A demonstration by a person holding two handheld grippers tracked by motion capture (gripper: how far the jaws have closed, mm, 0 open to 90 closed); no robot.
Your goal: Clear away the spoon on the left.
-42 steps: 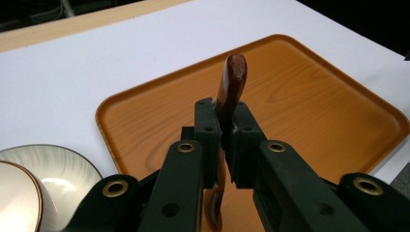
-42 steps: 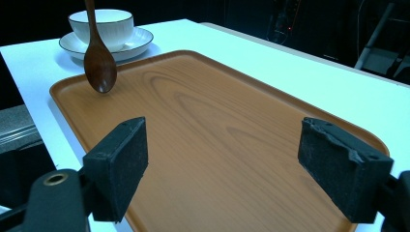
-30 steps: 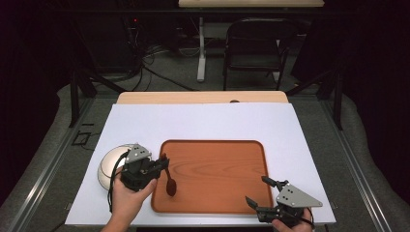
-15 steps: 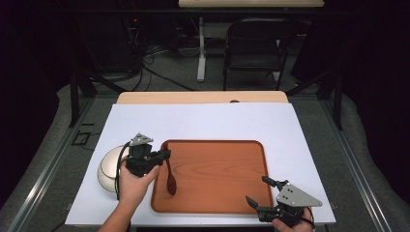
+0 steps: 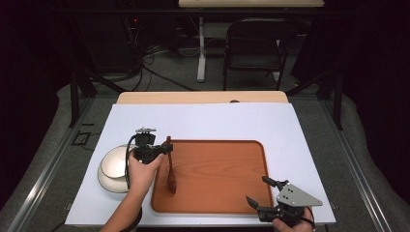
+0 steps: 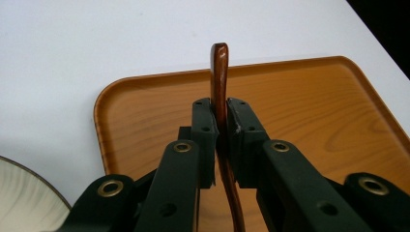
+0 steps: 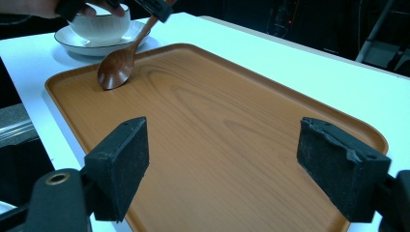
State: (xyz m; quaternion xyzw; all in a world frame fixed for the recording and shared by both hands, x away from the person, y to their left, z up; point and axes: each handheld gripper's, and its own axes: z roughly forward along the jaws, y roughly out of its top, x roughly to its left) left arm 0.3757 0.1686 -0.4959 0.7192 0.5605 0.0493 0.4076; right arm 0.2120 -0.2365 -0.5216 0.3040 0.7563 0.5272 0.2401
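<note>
The tray (image 5: 217,176) was orange-brown with a dark, flowing wood grain, and its raised rim was a shade lighter. The spoon (image 5: 170,166) was a deep, glossy reddish brown. Both grippers had black jaws; the left gripper (image 6: 220,130) showed brass-coloured rivets, and the right gripper (image 5: 263,191) carried a grey plate. The bowl (image 5: 114,166) by the desk's left edge was white, on a white saucer (image 7: 77,44) with a thin dark rim line and faint ribbed streaks. The desk cover (image 5: 217,121) was plain white, over a pale wooden top (image 5: 203,97).

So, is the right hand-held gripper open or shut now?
Open. The right hand-held gripper has its jaws wide apart, with bare wooden tray between them and nothing held.
</note>
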